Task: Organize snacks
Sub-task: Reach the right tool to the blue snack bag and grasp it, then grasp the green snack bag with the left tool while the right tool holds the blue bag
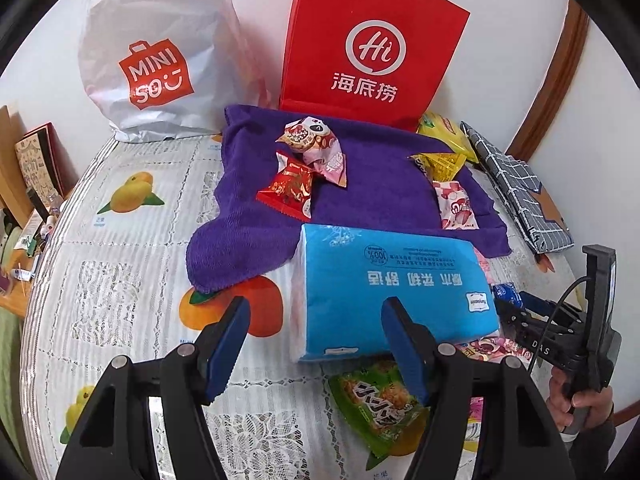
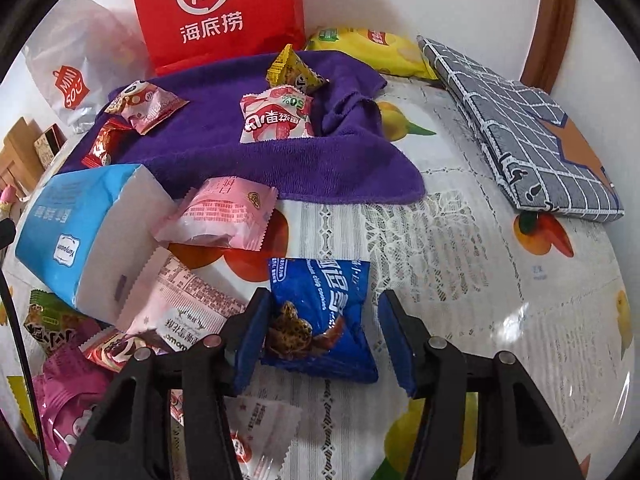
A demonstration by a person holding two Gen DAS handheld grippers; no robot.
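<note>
Nearest the right wrist camera, the right gripper [image 2: 324, 336] stands wide open, astride a blue chocolate-chip cookie packet [image 2: 320, 316] lying on the table [image 2: 460, 280]. The left pad touches or nearly touches the packet's edge; the right pad is clear of it.

The left gripper [image 1: 316, 344] is also spread wide and holds nothing. It hovers over the near end of a blue tissue pack [image 1: 392, 292]. A green snack packet [image 1: 376, 404] beneath it is partly covered by the right finger.

Hidden or unclear: the heap at the left edge of the right wrist view, with a pink wrapper [image 2: 68, 404], a white printed packet [image 2: 176, 300] and others, overlaps so that the items cannot be counted. A further pink packet [image 2: 224, 216] leans on the tissue pack.

On the purple towel [image 1: 380, 192] towards the table's far edge lie a red packet [image 1: 290, 188], a pink-and-white packet [image 1: 316, 144], a yellow packet [image 1: 440, 164] and a strawberry-print packet [image 1: 456, 204].

Only the left view shows the white MINISO bag [image 1: 156, 52] whole; the right view crops it. The red Haidilao paper bag [image 1: 372, 44] stands against the wall behind the towel. The contents of both bags are not visible. A yellow crisp bag [image 2: 372, 48] and a folded grey checked cloth [image 2: 528, 136] lie near the far right edge.
</note>
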